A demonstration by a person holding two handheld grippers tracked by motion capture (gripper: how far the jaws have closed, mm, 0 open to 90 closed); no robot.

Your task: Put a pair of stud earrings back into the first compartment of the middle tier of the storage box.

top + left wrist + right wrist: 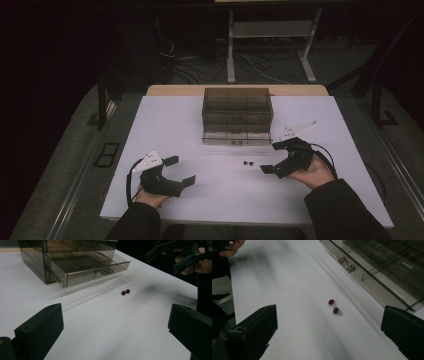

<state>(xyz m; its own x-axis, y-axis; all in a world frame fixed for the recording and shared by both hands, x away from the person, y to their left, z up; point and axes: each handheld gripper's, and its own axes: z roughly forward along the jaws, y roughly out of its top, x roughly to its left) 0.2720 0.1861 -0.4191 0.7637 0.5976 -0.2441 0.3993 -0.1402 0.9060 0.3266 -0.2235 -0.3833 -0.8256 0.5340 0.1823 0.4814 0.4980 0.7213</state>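
The right gripper [270,157] hangs low over the white table [225,195] with its jaws spread wide and nothing between them. Just to its left lie two small dark red studs [248,163], close side by side but apart, on the bare tabletop in front of the drawer box. In the right gripper view the studs [334,306] sit ahead between the jaws, and a thin metal pin shows on the nearer one. The left gripper [181,171] rests at the near left of the table, well apart from the studs, its jaws also fully open and empty; in its own view the studs [125,292] lie farther off, toward the other gripper [175,258] held in a hand [200,263].

The smoky transparent drawer box [237,115] stands at the middle back of the table. Its bottom drawer [100,267] is pulled out, with a small metal handle [347,265] on the front and clear dividers splitting it into compartments. I cannot make out anything lying in the compartments that show. The tinted plastic makes it hard to count the upper drawers or see inside them. The box is cut off by the frame edge in both gripper views.
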